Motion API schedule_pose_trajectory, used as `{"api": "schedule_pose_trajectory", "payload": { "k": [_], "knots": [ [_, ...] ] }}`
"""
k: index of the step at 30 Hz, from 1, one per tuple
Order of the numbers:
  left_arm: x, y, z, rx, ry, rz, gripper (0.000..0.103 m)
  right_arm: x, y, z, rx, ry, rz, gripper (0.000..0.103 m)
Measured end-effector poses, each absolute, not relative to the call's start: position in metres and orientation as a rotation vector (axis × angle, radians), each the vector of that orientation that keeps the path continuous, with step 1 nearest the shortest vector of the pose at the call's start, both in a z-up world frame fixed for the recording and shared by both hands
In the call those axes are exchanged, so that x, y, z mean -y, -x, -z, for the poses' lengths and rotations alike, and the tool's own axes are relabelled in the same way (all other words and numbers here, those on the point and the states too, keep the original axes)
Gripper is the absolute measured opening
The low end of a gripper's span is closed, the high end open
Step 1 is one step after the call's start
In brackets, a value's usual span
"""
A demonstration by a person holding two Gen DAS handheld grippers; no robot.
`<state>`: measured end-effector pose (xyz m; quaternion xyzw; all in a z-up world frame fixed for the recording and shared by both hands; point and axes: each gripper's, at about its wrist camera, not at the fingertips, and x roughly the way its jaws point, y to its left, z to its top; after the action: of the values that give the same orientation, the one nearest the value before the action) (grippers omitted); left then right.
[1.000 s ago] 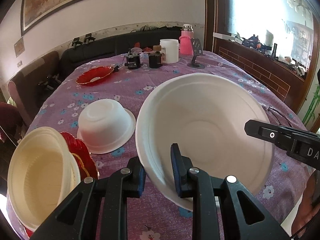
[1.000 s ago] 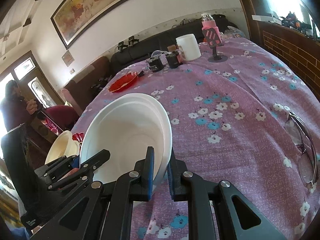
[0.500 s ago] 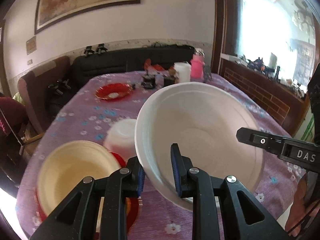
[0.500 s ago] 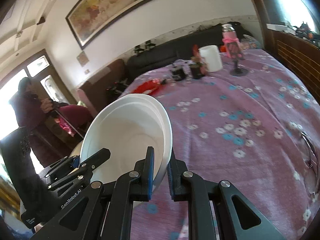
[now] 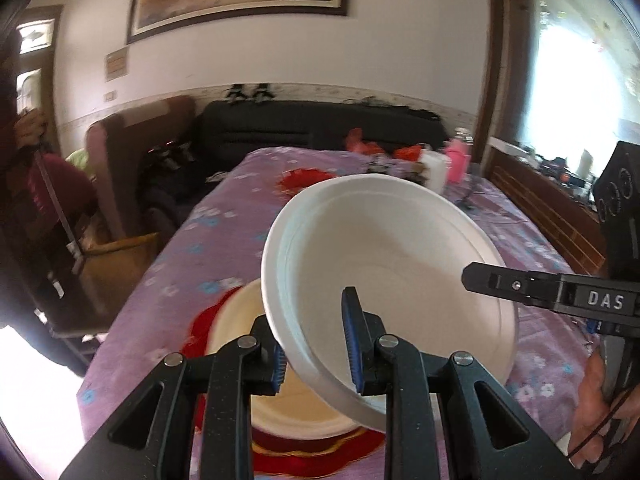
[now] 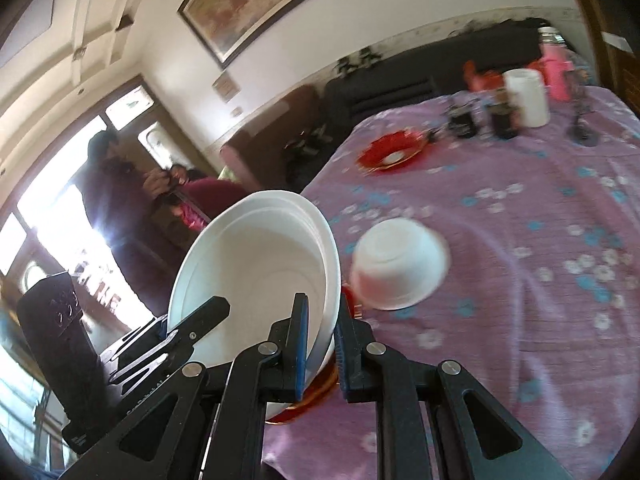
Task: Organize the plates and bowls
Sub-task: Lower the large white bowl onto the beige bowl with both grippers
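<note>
A large white bowl hangs tilted above the purple flowered table, held from two sides. My left gripper is shut on its near rim, and my right gripper reaches in from the right onto the far rim. In the right wrist view, my right gripper pinches the bowl at its rim, with the left gripper at the bowl's left side. Under the bowl, a cream bowl sits on a red plate. A small white bowl lies upside down beside them.
A second red plate lies farther back on the table. A white jar, a pink bottle and dark jars stand at the far end. People stand by the door, left of the table's edge, near a brown chair.
Both grippers have carried the large white bowl up and to the left. It now hangs over the cream bowl and red plate. The upside-down bowl has left the left wrist view.
</note>
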<state>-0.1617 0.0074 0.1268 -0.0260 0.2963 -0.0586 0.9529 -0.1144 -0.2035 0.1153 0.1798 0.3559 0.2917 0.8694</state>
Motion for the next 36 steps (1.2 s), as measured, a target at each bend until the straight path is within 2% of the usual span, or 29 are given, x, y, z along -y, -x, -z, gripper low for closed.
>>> {"api": "schedule_pose_trajectory", "payload": {
  "k": [9,36],
  "knots": [
    [-0.039,0.156,-0.109,-0.658,0.094,0.062,0.022,0.158,0.101,-0.094,-0.823,-0.331,-0.647,0.014],
    [-0.052,0.145,-0.09,-0.716,0.123,0.037,0.022,0.156,0.087,-0.076,-0.855,-0.325,-0.588,0.014]
  ]
}}
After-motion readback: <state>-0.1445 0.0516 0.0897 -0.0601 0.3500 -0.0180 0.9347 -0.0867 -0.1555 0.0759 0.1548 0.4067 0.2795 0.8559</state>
